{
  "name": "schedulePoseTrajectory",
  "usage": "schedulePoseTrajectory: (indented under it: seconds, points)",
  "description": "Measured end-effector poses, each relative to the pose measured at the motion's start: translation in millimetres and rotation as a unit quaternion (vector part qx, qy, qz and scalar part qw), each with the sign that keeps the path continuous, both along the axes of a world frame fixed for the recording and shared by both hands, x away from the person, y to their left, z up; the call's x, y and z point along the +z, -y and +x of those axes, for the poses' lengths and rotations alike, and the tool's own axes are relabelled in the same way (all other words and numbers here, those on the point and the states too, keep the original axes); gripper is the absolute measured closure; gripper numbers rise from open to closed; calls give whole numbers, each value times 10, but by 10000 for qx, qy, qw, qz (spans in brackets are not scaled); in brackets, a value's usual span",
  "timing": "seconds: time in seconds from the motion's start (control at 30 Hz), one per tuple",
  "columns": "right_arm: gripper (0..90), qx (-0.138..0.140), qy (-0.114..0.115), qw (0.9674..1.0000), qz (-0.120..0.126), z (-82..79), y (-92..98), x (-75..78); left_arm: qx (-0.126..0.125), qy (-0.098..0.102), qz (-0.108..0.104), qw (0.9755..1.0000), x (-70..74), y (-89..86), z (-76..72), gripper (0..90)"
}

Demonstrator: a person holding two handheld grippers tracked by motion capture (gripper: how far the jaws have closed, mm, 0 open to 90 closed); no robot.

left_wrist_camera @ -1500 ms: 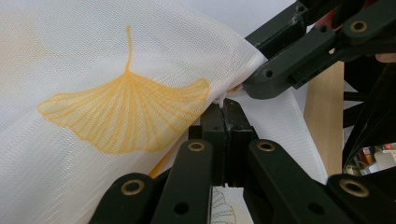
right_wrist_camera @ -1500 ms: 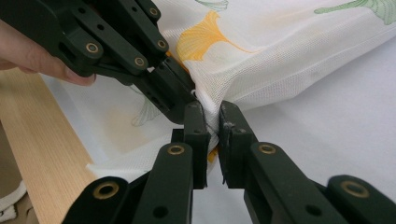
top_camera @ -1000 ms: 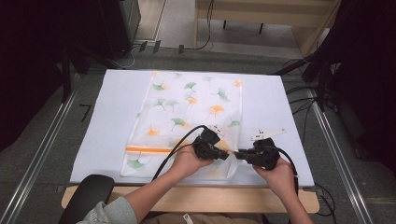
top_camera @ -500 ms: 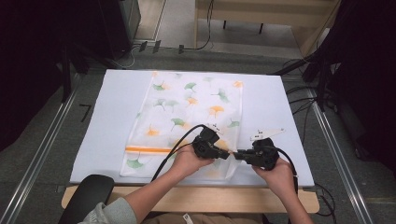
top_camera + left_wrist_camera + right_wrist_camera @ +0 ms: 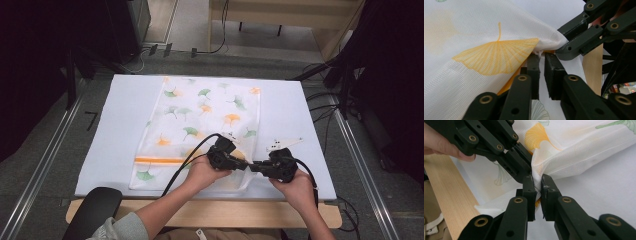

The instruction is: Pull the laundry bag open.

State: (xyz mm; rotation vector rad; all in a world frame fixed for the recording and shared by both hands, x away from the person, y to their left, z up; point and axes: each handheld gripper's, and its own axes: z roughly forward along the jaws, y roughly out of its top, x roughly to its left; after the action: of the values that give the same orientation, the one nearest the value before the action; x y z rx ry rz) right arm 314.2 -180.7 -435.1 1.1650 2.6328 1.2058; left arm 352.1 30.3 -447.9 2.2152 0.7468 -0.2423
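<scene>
A white mesh fabric bag printed with green and orange ginkgo leaves (image 5: 205,120) and having an orange band across its near part lies mostly flat on the white worktop (image 5: 120,120), with its near right corner lifted and bunched into folds.

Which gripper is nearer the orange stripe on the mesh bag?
Left. The left gripper sits just right of the orange stripe on the mesh bag; the right gripper lies farther right.

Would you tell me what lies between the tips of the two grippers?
A bunched fold of the white mesh bag. In the right gripper view, the right gripper pinches it right beside the left gripper, with nothing else between them.
</scene>
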Motion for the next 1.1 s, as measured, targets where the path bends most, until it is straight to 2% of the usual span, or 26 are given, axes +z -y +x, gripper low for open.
schedulePoseTrajectory:
  seconds: [0.17,0.33,0.57,0.77,0.9,0.97,1.03,1.1]
  points:
    - [854,-6,-23,10000,72,4,26,15,-35,100,-4,9999,0,9,-6,818]
    - [855,10,-35,9999,125,5,28,21,-57,252,51,9997,-2,5,-12,898]
    - [854,8,-5,9999,135,4,27,26,-50,129,-40,9999,-1,-13,1,900]
    - [853,-124,-26,9999,103,25,101,8,-202,159,38,9997,20,-23,-47,900]
    - [854,-84,-29,9999,65,15,91,9,-143,165,136,9997,27,-39,-38,900]
    - [853,-83,-26,9999,58,11,86,12,-144,187,123,9996,28,-44,-37,900]
    - [854,-86,3,9999,81,9,91,18,-125,300,110,9994,44,-59,-50,900]
    - [855,-125,12,9999,96,11,102,22,-127,261,101,9995,48,-84,-36,900]
